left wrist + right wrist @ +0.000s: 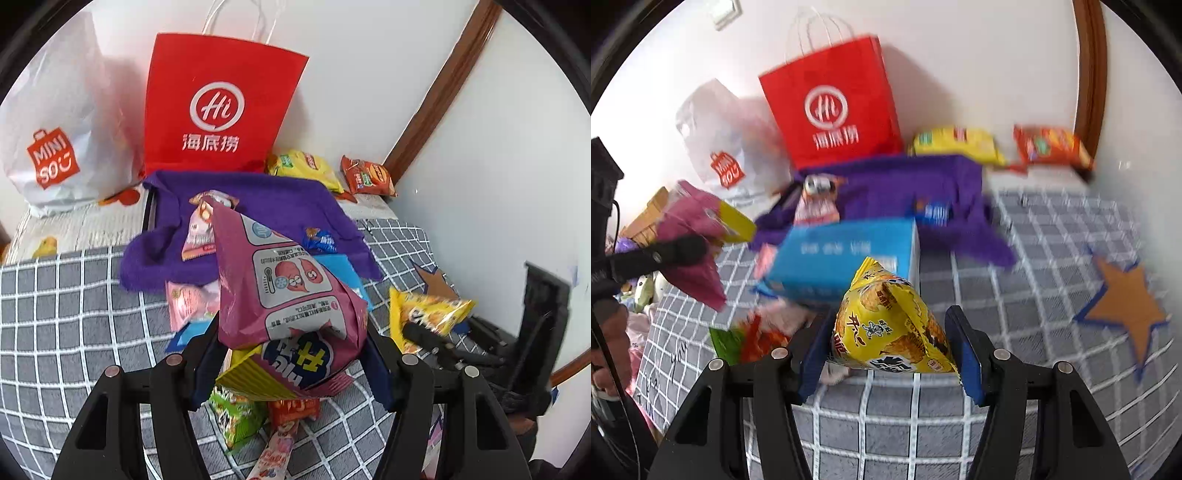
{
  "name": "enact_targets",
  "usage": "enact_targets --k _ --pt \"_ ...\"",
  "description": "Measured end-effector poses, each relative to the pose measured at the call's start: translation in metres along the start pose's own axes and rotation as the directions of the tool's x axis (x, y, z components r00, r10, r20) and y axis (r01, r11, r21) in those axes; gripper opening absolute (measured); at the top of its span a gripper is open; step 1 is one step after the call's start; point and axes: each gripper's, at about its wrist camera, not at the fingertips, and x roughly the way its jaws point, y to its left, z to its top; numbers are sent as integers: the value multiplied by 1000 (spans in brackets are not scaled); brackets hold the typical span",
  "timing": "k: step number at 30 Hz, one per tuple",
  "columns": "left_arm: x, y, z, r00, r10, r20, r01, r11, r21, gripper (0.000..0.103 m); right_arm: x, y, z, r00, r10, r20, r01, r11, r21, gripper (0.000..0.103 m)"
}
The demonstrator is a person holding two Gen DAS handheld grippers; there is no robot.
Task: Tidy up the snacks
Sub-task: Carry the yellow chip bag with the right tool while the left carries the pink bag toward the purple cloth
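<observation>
Red "Hi" paper bag (218,107) beside white MINISO bag (55,122); left gripper (291,354) clasps pink packet (288,295); right gripper (890,347) clasps yellow packet (890,325).

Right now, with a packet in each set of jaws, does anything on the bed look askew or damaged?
Nothing looks torn or spilled. The purple cloth lies rumpled, one corner trailing over the grid blanket. The blue box sits skewed on loose packets. The pink packet is creased in the left gripper.

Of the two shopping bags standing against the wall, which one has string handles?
The red paper bag, standing right of the white plastic bag. White string loops rise from its top edge; the white one shows none.
</observation>
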Motion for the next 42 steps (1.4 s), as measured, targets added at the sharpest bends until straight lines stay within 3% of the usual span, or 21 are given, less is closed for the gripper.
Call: enact_targets --k 7,17,32,42 --pt "-5 -5 29 999 28 32 -28 999 22 64 -10 14 52 997 10 78 -9 1000 -8 61" --pt "10 1 72 997 47 58 -49 998 33 64 10 24 99 993 19 119 -14 999 -47 61" --pt "63 22 137 995 83 48 -84 996 34 64 82 -2 159 994 15 109 -13 1000 -20 61" --pt "101 50 134 997 73 -4 -73 997 -8 64 125 -10 169 998 3 70 0 999 -47 61"
